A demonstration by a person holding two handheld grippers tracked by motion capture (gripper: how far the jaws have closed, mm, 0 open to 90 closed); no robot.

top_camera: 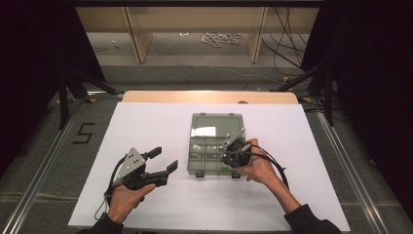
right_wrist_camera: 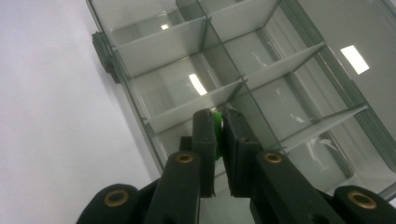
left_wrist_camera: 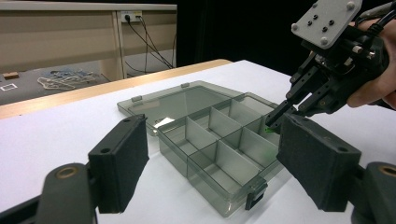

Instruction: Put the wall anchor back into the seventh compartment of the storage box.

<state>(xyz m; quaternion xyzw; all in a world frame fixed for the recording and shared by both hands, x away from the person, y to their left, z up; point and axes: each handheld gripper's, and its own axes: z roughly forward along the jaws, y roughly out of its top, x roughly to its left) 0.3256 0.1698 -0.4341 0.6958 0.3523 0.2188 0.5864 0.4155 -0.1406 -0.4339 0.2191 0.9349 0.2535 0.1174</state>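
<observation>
Near the white desk's [top_camera: 146, 122] front edge, the left gripper [top_camera: 163, 161] hovers with jaws apart; the right gripper [top_camera: 229, 157] clamps a small green piece [right_wrist_camera: 217, 122] over the box's [top_camera: 204, 124] near right compartment. The box lies open mid-desk. Beyond the far edge: grey floor, wooden panels [top_camera: 139, 34], loose cables [top_camera: 221, 38].

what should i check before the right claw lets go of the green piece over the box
1. Right claw shut on green piece: ok.
2. Organizer box lid open, lying flat: ok.
3. Claw tips over a near-corner compartment: ok.
4. That compartment free of other parts: cannot tell.
5. Left claw open and off the box: ok.
6. Box flat on the white table sheet: ok.
</observation>
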